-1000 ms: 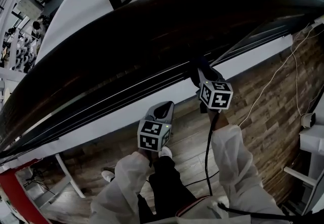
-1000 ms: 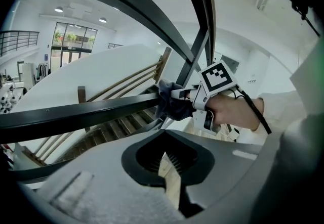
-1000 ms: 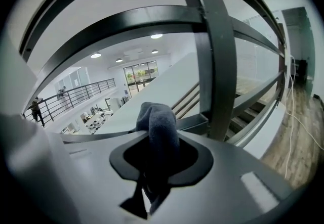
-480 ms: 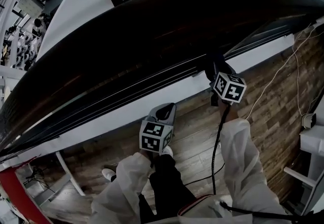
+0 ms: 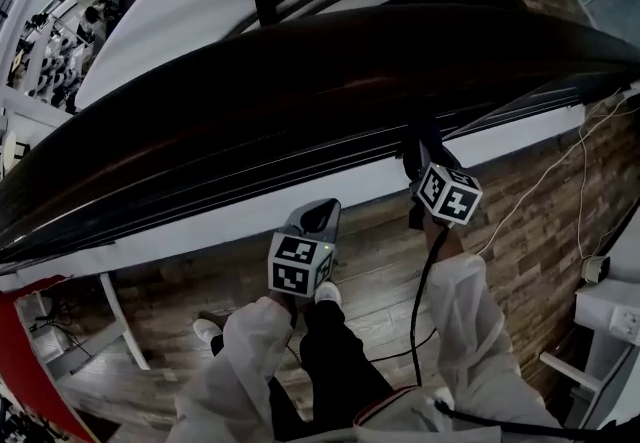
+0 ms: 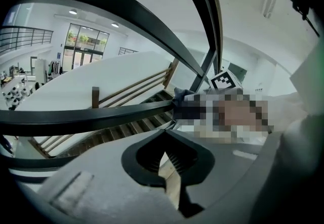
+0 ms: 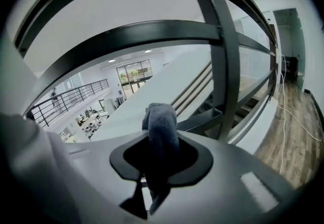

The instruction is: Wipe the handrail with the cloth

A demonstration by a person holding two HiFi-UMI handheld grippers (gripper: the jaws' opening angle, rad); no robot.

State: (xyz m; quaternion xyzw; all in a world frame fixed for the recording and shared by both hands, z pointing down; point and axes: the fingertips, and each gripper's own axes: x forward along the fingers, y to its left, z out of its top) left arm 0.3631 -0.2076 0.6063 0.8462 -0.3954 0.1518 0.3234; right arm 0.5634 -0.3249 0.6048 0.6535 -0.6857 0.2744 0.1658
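Only the right gripper view shows the grey cloth [image 7: 162,127] plainly, pinched between the right tool's [image 7: 161,160] jaws. From the head view it merges with the dark handrail [image 5: 250,101]. A wooden floor [image 5: 540,231] lies below, with an open hall beyond. The left tool [image 5: 316,219], jaws together and empty, hangs below the rail on a bent arm.

A wooden floor [image 5: 530,231] is stretching out below, a thin white cable [image 5: 579,186] is trailing across it at the right, and wooden stair steps [image 6: 121,131] are descending beyond.
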